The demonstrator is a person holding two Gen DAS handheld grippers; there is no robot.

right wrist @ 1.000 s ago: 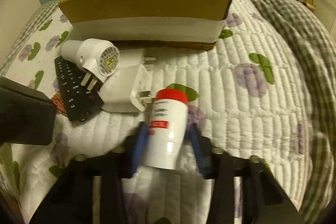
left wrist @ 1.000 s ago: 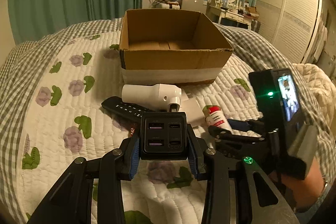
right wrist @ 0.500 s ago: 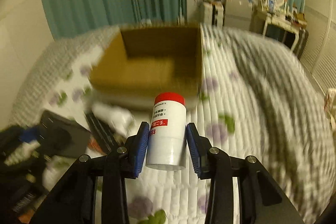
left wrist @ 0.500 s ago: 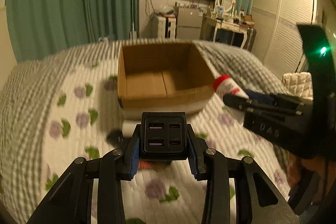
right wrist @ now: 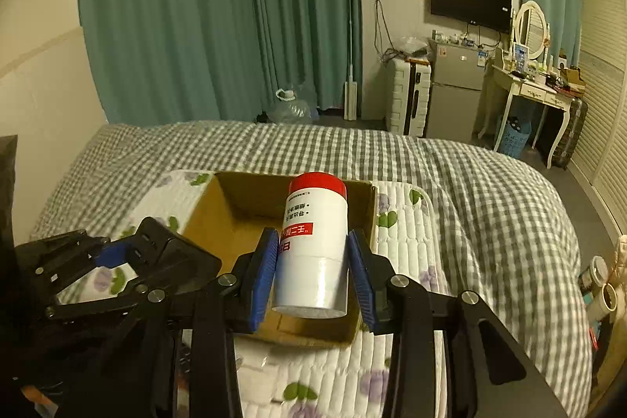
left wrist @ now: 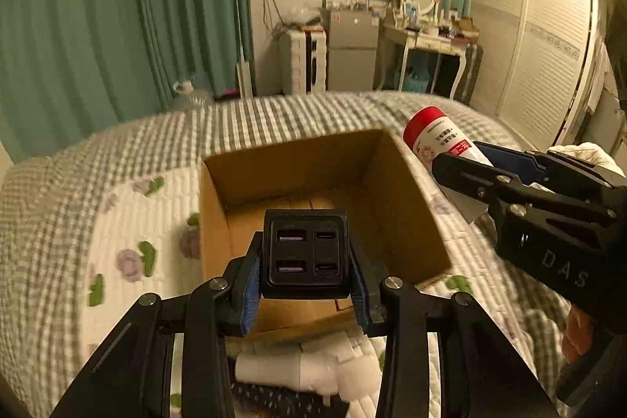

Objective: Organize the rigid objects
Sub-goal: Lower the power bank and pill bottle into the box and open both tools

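Note:
My left gripper [left wrist: 305,285] is shut on a black USB charger block [left wrist: 305,251] and holds it above the near part of the open cardboard box [left wrist: 407,198]. My right gripper [right wrist: 313,273] is shut on a white bottle with a red cap [right wrist: 313,241], held over the box [right wrist: 203,214]. The bottle also shows in the left wrist view [left wrist: 431,140], at the box's right rim. The left gripper shows at the left of the right wrist view [right wrist: 117,253].
The box sits on a quilted bed [left wrist: 129,222] with flower print. A white plug adapter [left wrist: 298,367] and a black remote [left wrist: 274,400] lie in front of the box. Green curtains, a fridge and a dressing table stand beyond the bed.
Both grippers have risen from the bed with their objects and moved forward over the box. The bottle was lifted off the quilt.

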